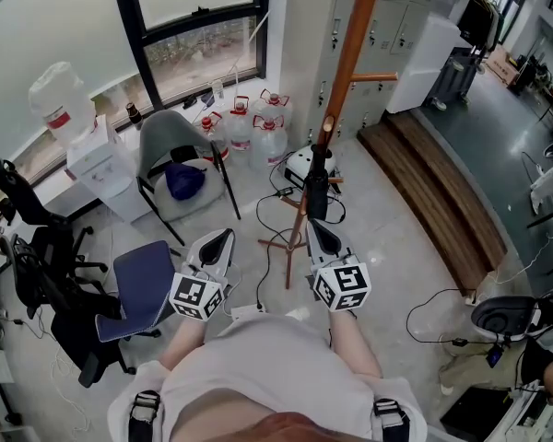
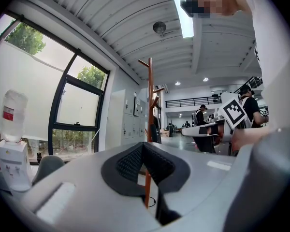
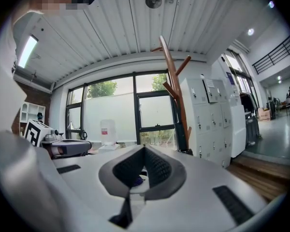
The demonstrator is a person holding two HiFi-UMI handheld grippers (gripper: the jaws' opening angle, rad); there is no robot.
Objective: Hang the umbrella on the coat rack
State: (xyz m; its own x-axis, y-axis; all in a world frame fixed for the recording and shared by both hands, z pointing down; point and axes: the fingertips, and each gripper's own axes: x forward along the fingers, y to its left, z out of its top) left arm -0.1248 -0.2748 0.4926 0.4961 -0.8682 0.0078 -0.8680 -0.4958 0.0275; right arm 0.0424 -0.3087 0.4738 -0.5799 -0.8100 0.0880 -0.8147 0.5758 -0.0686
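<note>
Both my tongs closed, empty: left gripper [image 1: 223, 236], right gripper [image 1: 313, 225]. Black folded umbrella [image 1: 315, 187] against coat rack [image 1: 350, 53], centre frame: probably light, stiff shaft, slick fabric; I'd grip handle.

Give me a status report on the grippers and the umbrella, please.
Left gripper shut, empty. Right gripper shut, empty. Black umbrella hanging on the coat rack. Nothing in the way.

The coat rack [image 1: 351, 58] — a tall orange-brown wooden pole with short angled pegs — stands upright on splayed feet. The black umbrella [image 1: 316, 187], folded shut, hangs upright against its lower pole, seemingly from a low peg.
</note>
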